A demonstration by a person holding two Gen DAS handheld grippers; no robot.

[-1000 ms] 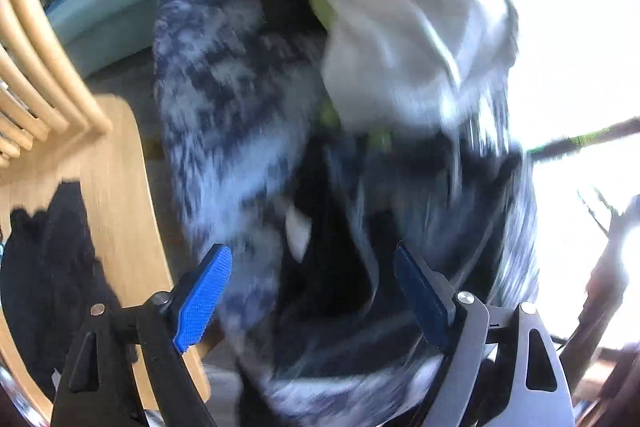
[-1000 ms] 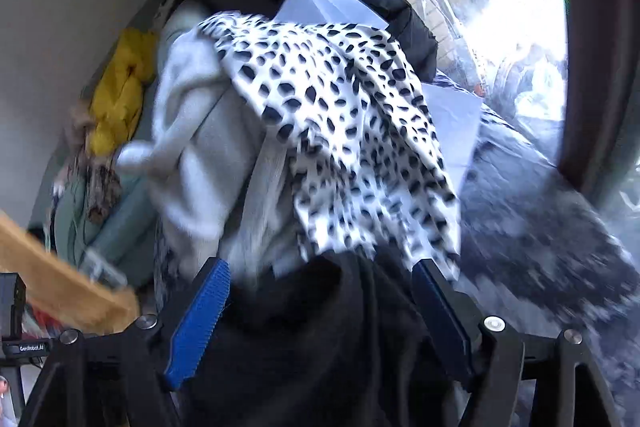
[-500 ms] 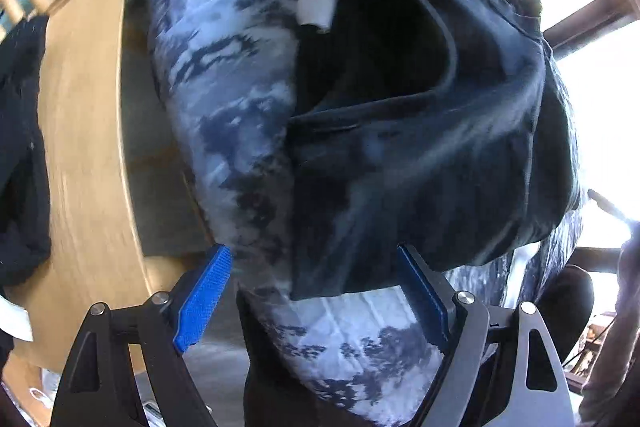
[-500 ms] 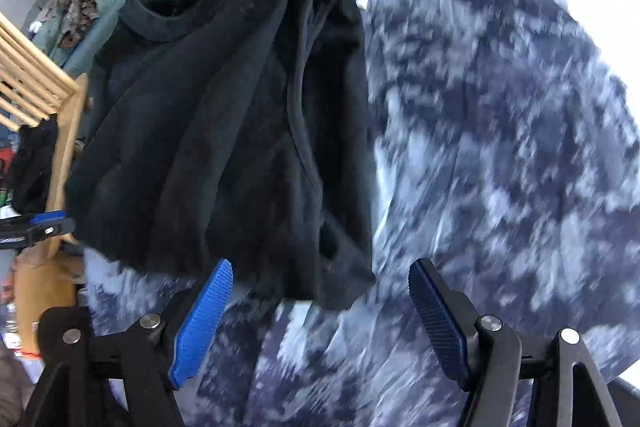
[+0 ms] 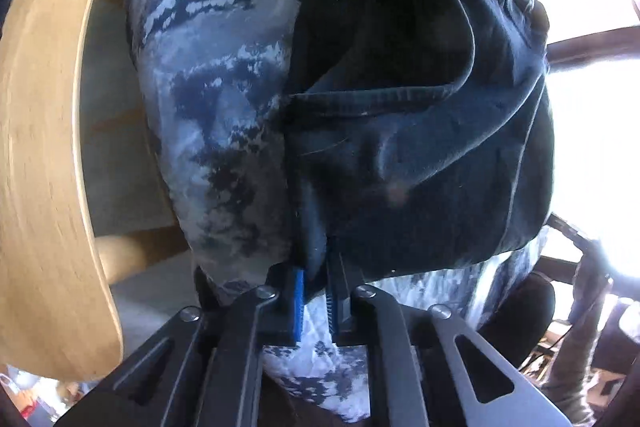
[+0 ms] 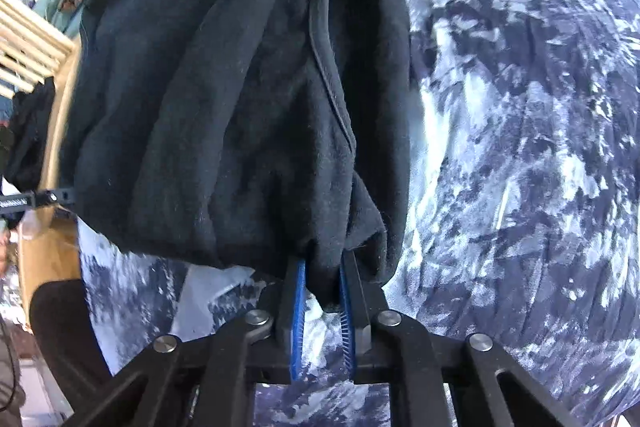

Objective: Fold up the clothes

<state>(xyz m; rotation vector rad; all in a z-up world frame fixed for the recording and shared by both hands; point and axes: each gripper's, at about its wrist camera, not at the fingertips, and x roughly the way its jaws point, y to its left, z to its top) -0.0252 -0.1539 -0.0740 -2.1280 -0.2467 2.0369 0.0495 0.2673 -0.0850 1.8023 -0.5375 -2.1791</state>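
The left gripper [image 5: 316, 291] has its blue fingers [image 5: 298, 303] pinched narrow on the lower hem of a dark shirt [image 5: 420, 155]. The right gripper [image 6: 322, 303] likewise clamps that hem between its fingers, the shirt [image 6: 224, 99] lying ahead of them on a blue-white patterned cover [image 6: 520, 131].

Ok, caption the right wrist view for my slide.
Right gripper clamps the hem of a crumpled black cotton shirt lying on a blue-and-white mottled cover.
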